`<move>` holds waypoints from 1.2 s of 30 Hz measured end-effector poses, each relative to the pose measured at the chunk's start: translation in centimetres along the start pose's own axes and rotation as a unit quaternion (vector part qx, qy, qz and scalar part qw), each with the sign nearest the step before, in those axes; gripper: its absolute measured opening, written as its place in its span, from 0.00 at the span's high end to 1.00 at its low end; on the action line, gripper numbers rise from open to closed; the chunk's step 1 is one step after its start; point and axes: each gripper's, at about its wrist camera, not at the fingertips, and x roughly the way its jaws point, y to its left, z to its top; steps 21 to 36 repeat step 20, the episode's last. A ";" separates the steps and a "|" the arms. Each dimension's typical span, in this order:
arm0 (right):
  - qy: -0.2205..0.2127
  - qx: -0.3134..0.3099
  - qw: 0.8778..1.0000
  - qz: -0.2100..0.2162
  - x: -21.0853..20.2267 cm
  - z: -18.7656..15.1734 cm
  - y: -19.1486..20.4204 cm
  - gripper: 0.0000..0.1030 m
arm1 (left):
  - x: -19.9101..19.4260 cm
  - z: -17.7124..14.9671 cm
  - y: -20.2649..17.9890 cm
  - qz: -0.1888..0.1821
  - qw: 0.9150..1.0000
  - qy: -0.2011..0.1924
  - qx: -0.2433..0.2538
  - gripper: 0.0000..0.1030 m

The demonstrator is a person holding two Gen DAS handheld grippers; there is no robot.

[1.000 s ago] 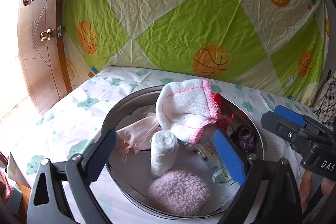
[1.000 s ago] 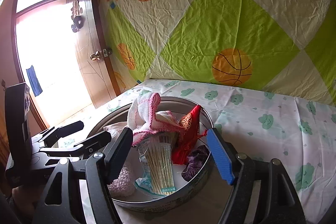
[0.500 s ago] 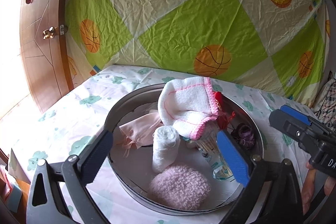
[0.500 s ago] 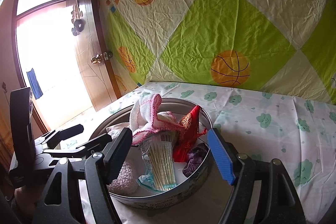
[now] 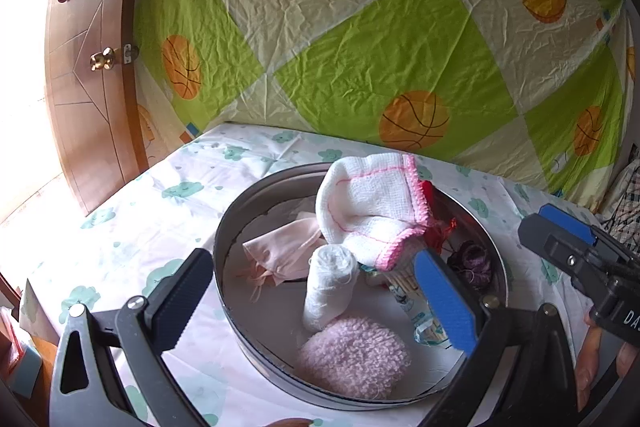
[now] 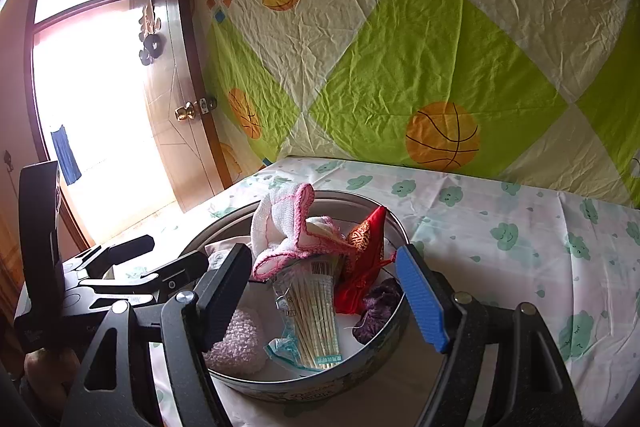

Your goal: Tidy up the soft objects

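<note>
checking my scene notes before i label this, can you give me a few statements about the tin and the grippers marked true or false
1. The fluffy pink puff lies inside the round tin. True.
2. The white cloth with pink edging lies flat on the bedsheet outside the tin. False: it is heaped in the tin.
3. The left gripper is open and holds nothing. True.
4. The right gripper grips the red pouch. False: it is open and empty.
5. The rolled white gauze lies in the tin. True.
</note>
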 end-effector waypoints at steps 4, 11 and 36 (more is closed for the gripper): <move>0.002 0.001 1.000 0.000 0.1 -0.1 -0.1 0.26 | 0.2 0.0 0.2 0.007 1.000 0.004 -0.005 0.01; 0.006 0.001 1.000 0.000 0.3 -0.3 0.0 0.26 | 0.6 -0.2 0.3 0.004 1.000 0.013 -0.009 0.01; 0.008 -0.008 1.000 -0.002 0.3 -0.4 0.4 0.26 | 0.1 -0.5 -0.2 0.006 1.000 0.003 0.000 0.01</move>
